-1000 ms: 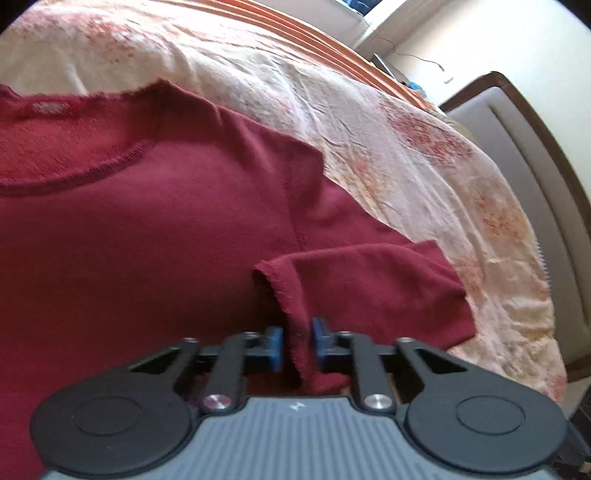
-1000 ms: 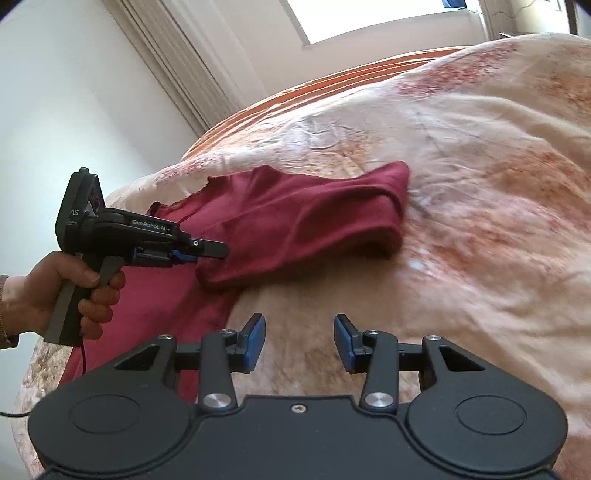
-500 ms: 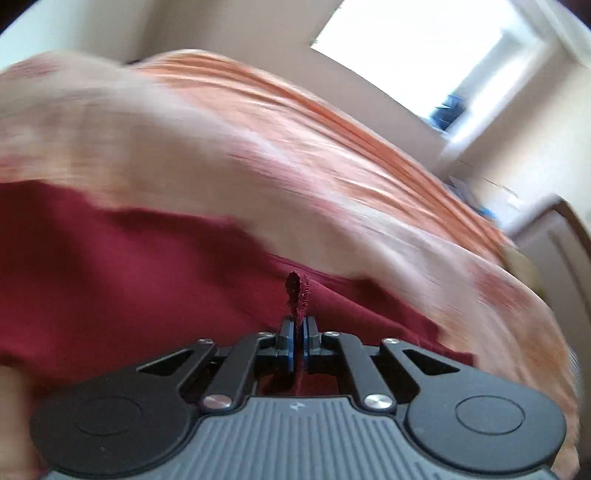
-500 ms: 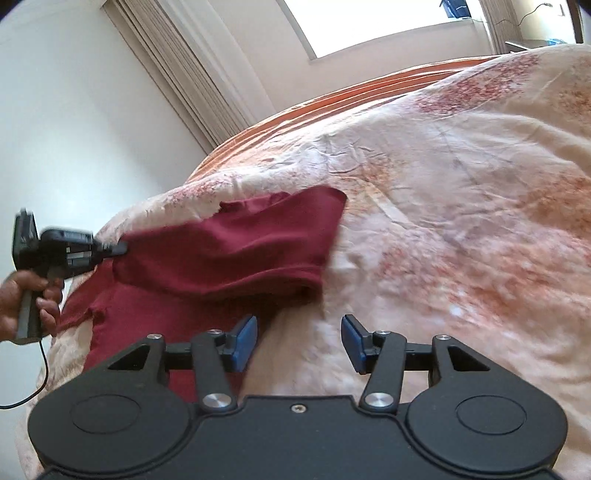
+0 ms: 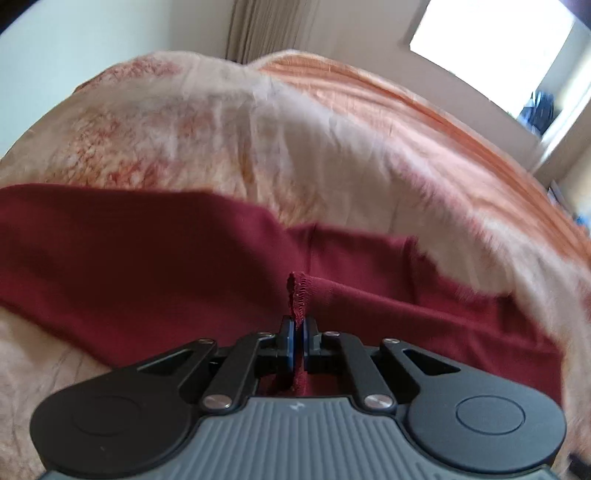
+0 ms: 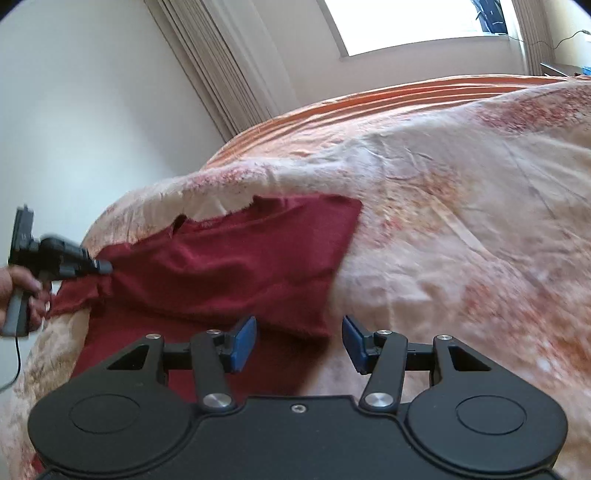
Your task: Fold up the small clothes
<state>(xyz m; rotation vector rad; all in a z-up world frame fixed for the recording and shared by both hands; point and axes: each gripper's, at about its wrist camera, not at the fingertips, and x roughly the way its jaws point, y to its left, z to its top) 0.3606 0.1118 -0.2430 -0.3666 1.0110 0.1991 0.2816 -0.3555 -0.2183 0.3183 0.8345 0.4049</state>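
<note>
Where floral bedspread covers bed, catalogued as follows.

Item: dark red T-shirt. Spread over near left part of bedspread; one side folded across body, folded edge running straight down toward right gripper. Neckline at far edge, toward wall. Seen also in left wrist view as broad red band across cream cloth.

Item: sleeve hem. Stitched edge, standing up in a small peak out of closed jaws; rest of sleeve trailing off to right of tool.

Item: left gripper. Clamped tight on sleeve hem, blue pads pressed against cloth from both sides, no gap showing. In right wrist view, blurred, at left border, nose meeting left edge of shirt, cloth drawn taut toward it. Held by hand around grey handle; thin cable hanging below.

Item: right gripper. Jaws apart, having just been widening; nothing pinched. Blue fingers hovering near lower corner of folded edge, left finger over red cloth, right finger over bedspread. Contact with cloth: none visible.

Item: orange striped cover. Lying along far side of bed, beyond floral cloth.

Item: curtain. Pleated, pale, hanging beside bright window in white wall.
</note>
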